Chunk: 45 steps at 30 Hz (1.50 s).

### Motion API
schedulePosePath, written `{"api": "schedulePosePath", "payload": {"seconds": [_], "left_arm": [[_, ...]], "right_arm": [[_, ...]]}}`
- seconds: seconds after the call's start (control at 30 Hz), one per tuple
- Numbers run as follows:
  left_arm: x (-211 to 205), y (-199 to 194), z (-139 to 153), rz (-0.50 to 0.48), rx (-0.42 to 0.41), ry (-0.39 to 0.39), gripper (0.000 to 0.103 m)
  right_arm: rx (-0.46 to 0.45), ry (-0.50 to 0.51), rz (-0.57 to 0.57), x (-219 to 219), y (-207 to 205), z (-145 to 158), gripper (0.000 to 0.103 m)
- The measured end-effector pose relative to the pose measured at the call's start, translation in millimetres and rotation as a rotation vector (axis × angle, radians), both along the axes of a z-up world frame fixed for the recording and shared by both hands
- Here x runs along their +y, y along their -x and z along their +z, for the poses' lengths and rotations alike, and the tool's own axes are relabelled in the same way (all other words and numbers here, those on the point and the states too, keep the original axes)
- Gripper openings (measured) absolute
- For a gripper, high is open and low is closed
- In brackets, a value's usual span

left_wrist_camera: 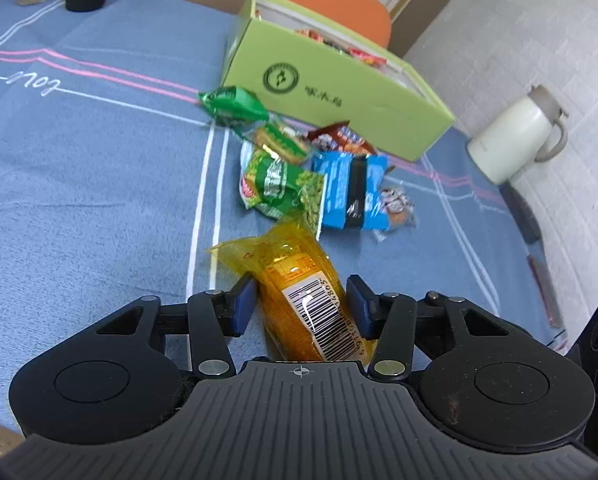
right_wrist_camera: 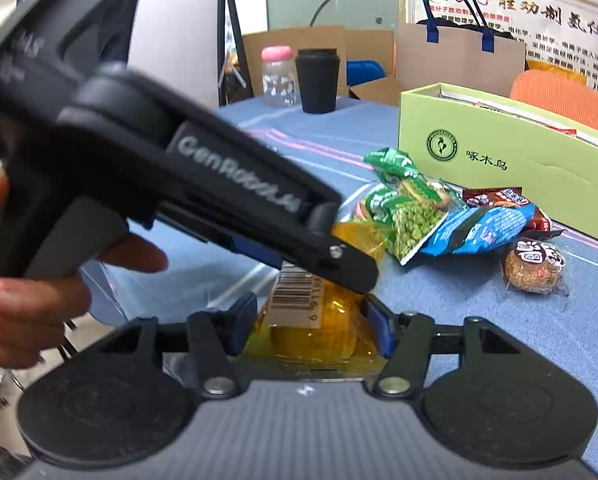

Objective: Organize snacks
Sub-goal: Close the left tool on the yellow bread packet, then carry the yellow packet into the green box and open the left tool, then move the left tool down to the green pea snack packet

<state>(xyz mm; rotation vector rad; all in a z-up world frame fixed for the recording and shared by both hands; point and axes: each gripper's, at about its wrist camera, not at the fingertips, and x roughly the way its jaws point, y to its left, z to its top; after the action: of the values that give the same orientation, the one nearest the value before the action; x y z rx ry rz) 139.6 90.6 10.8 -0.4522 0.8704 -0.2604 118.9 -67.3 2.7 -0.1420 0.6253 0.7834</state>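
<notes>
The yellow packet [left_wrist_camera: 299, 292] lies on the counter [left_wrist_camera: 79, 180] near its front edge, barcode label up. Its clear amber wrapper is crinkled around a golden block, and a flat sealed end points toward the heap of snacks. The left tool [left_wrist_camera: 301, 293] is closed on it, one blue pad against each long side. The right tool [right_wrist_camera: 310, 305] is closed on the near end of the same packet, its pads pressing into the loose wrapper. In the right wrist view the left tool reaches in from the left over the packet, with a hand [right_wrist_camera: 31, 304] on its grip.

Just beyond the packet's far end lie the green pea packets [left_wrist_camera: 279, 184]. The blue packet [left_wrist_camera: 351, 188] sits beside them, and a round cake in clear wrap [right_wrist_camera: 537, 266] lies apart at the heap's edge. The green box [left_wrist_camera: 339, 92] stands open behind the heap, with wrappers showing inside.

In the left wrist view a wide stretch of bare blue cloth lies to the left of the packet. It runs back to the black cup [right_wrist_camera: 318, 80] and the pink-capped bottle [right_wrist_camera: 278, 78]. On the right the cloth ends close to a tiled wall, where a white flask [left_wrist_camera: 515, 140] stands. The counter's front edge shows at the lower left corner.
</notes>
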Motion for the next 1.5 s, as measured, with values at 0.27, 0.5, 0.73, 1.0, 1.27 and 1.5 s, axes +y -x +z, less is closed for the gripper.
{"api": "schedulePosePath", "payload": {"seconds": [0.27, 0.5, 0.73, 1.0, 1.27, 1.5], "left_arm": [[2.9, -39.3, 64.4, 0.006, -0.197, -0.008, 0.030], [-3.6, -151.1, 98.7, 0.018, -0.288, -0.058, 0.029], [9.2, -255.5, 69.6, 0.015, -0.185, -0.063, 0.029], [23.7, -267.3, 46.2, 0.013, -0.206, -0.011, 0.062], [34.1, -187.6, 85.8, 0.060, -0.334, -0.028, 0.081], [17.7, -114.5, 48.5, 0.065, -0.245, -0.096, 0.083]], "right_arm": [[-0.149, -0.078, -0.009, -0.7, -52.9, 56.5, 0.065], [-0.196, -0.031, -0.056, 13.7, -181.3, 80.2, 0.066], [-0.067, 0.023, -0.062, 30.9, -273.3, 51.4, 0.071], [-0.067, 0.031, -0.065, 33.2, -277.4, 43.3, 0.095], [-0.173, -0.131, -0.161, -33.7, -190.9, 74.8, 0.103], [-0.087, -0.070, -0.166, -51.6, -108.6, 41.0, 0.103]]}}
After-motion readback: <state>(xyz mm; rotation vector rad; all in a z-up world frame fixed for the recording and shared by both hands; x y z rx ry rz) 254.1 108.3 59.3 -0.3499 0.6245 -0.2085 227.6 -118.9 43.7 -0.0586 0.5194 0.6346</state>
